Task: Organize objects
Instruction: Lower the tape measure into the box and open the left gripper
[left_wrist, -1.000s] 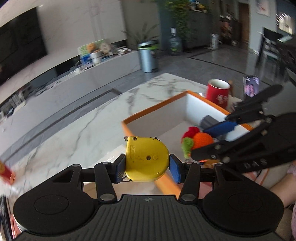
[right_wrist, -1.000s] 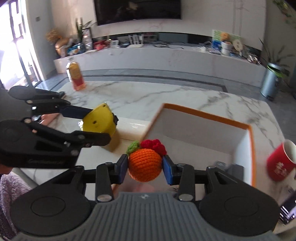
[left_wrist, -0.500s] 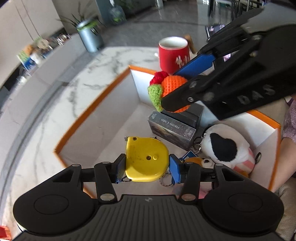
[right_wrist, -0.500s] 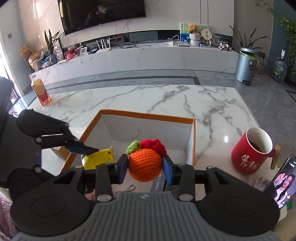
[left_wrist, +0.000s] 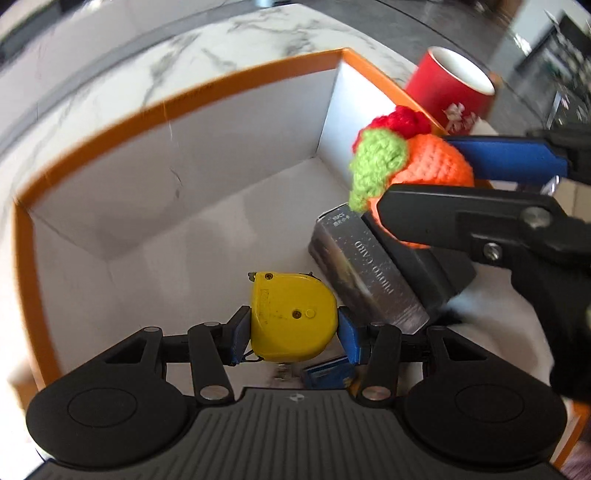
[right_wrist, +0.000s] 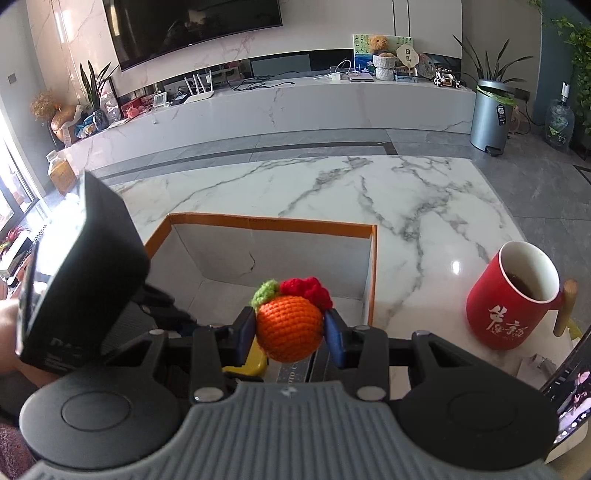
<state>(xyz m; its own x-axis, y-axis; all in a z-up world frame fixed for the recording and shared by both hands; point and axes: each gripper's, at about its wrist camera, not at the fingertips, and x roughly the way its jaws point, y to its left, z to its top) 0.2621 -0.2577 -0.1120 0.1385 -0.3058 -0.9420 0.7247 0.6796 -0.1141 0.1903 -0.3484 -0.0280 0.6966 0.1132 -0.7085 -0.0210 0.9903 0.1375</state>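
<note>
Left wrist steep, right wrist shallower; share box (left_wrist: 110, 122) (right_wrist: 273, 223).

Phone (right_wrist: 570, 391) cut by right edge; blue item (left_wrist: 327, 373) behind claw hidden.

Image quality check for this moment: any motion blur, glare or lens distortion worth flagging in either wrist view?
Left wrist view: blurred toward the edges, smearing the box rim and red mug, while the tape measure stays sharp; fisheye bows the box walls. Right wrist view: sharp overall, sun glare on the marble table, a washed-out window at far left, curved room lines.
</note>
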